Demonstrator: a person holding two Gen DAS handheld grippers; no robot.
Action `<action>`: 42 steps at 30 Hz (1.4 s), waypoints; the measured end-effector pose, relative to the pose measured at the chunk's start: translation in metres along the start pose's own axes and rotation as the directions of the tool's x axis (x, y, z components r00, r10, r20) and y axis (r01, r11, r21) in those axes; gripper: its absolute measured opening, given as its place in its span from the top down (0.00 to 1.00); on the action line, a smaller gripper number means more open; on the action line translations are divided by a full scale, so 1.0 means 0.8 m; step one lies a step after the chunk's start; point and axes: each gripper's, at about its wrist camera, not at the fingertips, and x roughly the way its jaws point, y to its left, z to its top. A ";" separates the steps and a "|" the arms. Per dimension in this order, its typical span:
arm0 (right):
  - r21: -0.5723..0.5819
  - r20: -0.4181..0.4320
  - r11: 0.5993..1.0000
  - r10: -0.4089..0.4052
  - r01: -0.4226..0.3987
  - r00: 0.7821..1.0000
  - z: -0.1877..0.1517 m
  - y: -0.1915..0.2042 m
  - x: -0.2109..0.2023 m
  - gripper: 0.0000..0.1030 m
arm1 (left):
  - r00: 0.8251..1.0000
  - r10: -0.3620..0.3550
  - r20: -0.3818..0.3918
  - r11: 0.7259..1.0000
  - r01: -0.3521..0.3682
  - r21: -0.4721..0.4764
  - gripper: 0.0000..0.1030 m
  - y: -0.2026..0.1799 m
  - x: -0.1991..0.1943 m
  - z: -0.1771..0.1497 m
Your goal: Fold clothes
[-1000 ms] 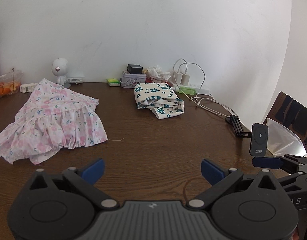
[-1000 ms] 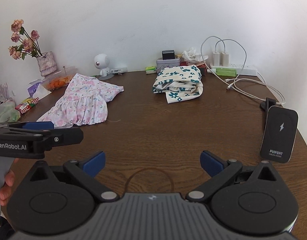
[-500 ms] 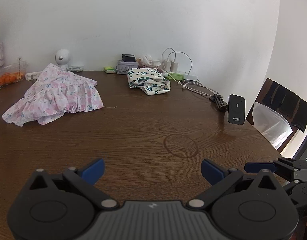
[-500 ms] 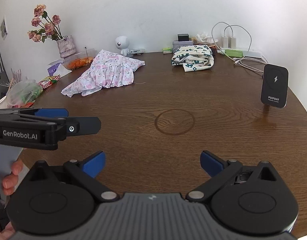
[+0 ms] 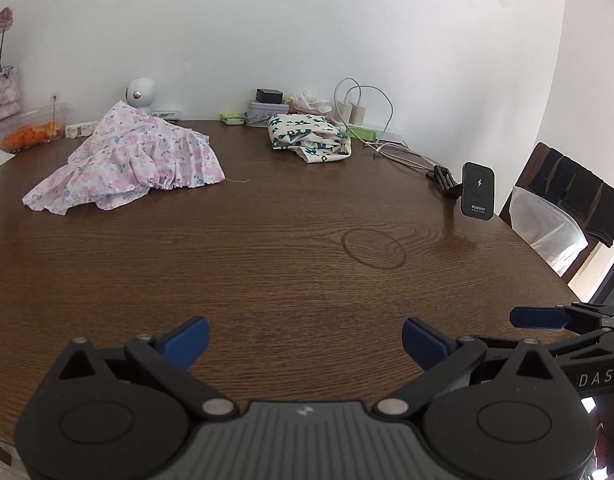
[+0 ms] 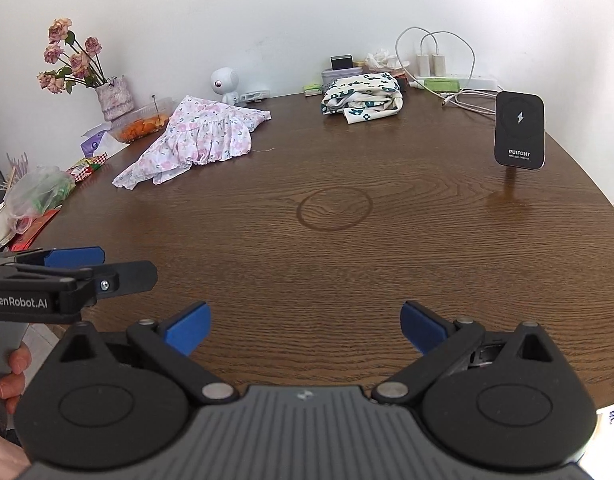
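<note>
While both the left gripper [image 5: 305, 338] and right gripper [image 6: 305, 326] stood empty with jaws spread, the pink floral dress [image 5: 135, 162] lay crumpled far across the table [image 5: 267, 264], risking a bunched, uneven grab.

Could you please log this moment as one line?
left tool open, empty | right tool open, empty | pink dress unfolded | green-print garment bundled

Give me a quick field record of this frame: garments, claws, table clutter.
pink floral garment: unfolded, spread on table, far left
green-print garment: folded bundle, far centre by the wall
left claw: open, empty, above near table edge
right claw: open, empty, above near table edge
wireless charger: upright on stand, right side
ring mark: table centre
</note>
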 end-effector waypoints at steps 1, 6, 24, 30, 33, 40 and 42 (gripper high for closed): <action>0.003 -0.001 1.000 -0.001 0.001 1.000 0.000 0.000 0.002 0.00 | 1.000 -0.003 -0.004 1.000 0.003 0.000 0.00 0.000 0.002 0.000; 0.014 -0.007 1.000 0.000 0.000 1.000 0.003 -0.003 0.007 0.00 | 1.000 -0.016 -0.025 1.000 0.016 0.002 0.00 -0.002 0.010 -0.001; 0.036 -0.021 0.999 -0.001 0.001 1.000 0.001 -0.010 0.014 0.00 | 0.997 -0.032 -0.064 0.999 0.032 0.007 0.00 -0.010 0.024 -0.001; 0.042 -0.022 0.999 0.006 -0.005 1.000 0.000 -0.012 0.015 0.00 | 0.998 -0.034 -0.056 0.999 0.035 0.003 0.00 -0.009 0.023 0.000; 0.044 -0.023 0.999 0.007 -0.006 1.000 0.000 -0.012 0.015 0.00 | 0.998 -0.033 -0.058 0.999 0.034 0.002 0.00 -0.009 0.023 -0.001; 0.047 -0.024 0.999 0.007 -0.006 1.000 -0.002 -0.011 0.014 0.00 | 0.998 -0.035 -0.057 0.999 0.035 -0.002 0.00 -0.009 0.022 -0.002; 0.046 -0.025 0.999 0.008 -0.007 1.000 -0.002 -0.010 0.014 0.00 | 0.997 -0.035 -0.062 0.999 0.035 -0.005 0.00 -0.007 0.023 -0.002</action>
